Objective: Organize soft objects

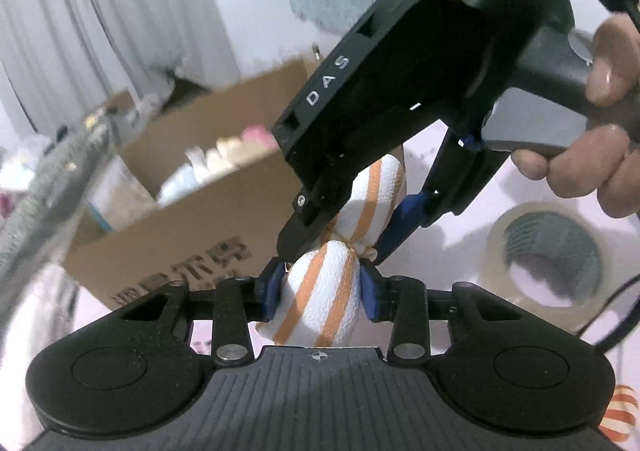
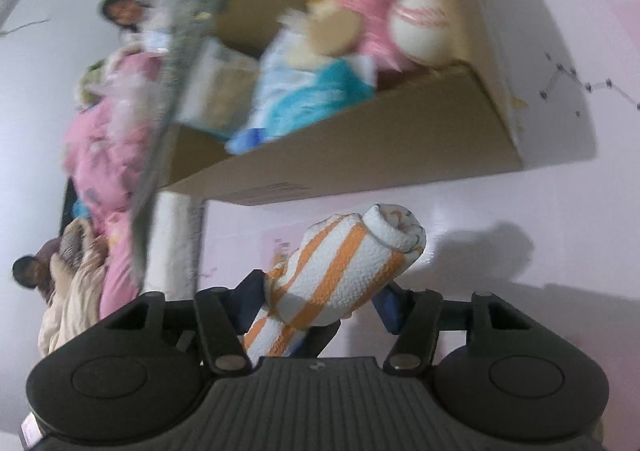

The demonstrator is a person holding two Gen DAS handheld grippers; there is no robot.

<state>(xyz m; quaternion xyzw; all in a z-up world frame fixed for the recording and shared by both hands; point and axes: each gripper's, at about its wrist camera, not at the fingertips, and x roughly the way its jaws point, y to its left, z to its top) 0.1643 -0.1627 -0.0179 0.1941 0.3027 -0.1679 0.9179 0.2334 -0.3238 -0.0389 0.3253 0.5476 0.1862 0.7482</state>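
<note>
Left wrist view: left claw [image 1: 320,291] and right claw [image 1: 332,247] both pinching rolled striped towel [image 1: 324,299]; cardboard box [image 1: 192,235] at 10 o'clock, tape roll [image 1: 548,263] at 3 o'clock.

"DAS" is printed on the right gripper [image 1: 344,247].

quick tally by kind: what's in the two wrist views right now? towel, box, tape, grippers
Rolled orange-striped towel: 1, both sets of jaws closed on it
Cardboard box: 1, with soft toys inside, too blurred to count
Tape roll: 1
Grippers: 2, left gripper and right gripper
Total: 5
</note>
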